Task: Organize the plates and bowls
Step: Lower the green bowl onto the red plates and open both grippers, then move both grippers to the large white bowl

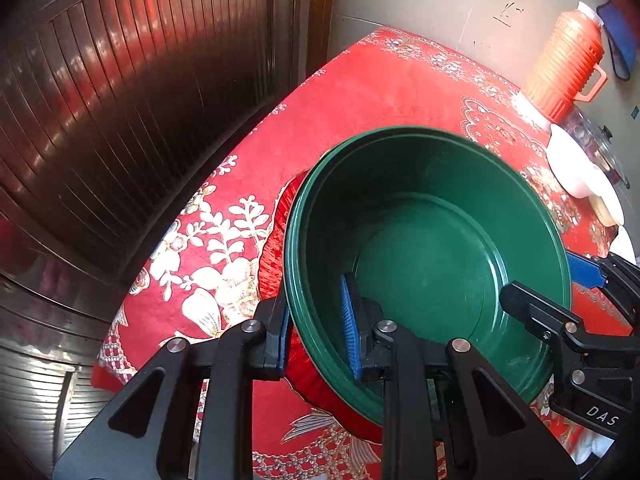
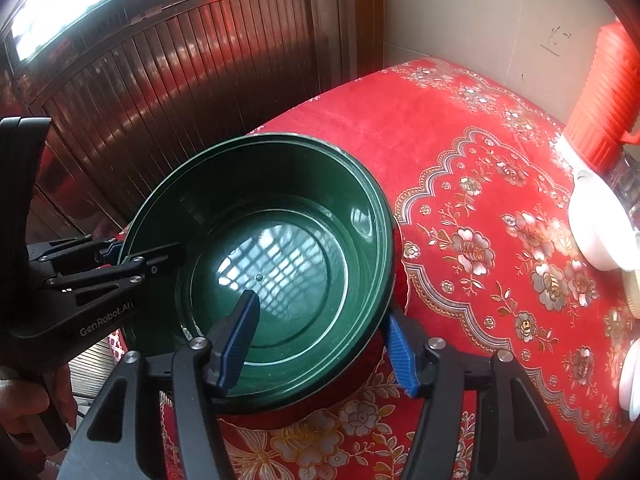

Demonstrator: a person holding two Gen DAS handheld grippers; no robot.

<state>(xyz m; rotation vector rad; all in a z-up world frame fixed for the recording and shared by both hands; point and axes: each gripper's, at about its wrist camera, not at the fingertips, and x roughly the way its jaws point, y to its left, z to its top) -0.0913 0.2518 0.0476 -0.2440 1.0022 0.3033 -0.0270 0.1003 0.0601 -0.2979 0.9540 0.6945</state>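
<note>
So my big dark green plastic bowl (image 1: pixel 424 264) sits on the table with the red flowery cloth (image 2: pixel 480 168), near the edge by the brown wooden slat door (image 1: pixel 120 92). Under the bowl I see a bit of something red (image 1: pixel 280 240), but I cannot tell what it is.

My left tongs (image 1: pixel 318 322) are clenched on the bowl's rim. One blue pad (image 1: pixel 350 324) is inside the bowl and the other is outside against the wall.

My right tongs (image 2: pixel 326 342) sit over the rim on the other side of the bowl. One finger is inside and one is outside. They are released, with a gap at the rim.

Across the table from the bowl stands a tall orange ribbed plastic flask (image 1: pixel 564 64). Just beside the flask are some white dishes (image 2: pixel 596 224).
</note>
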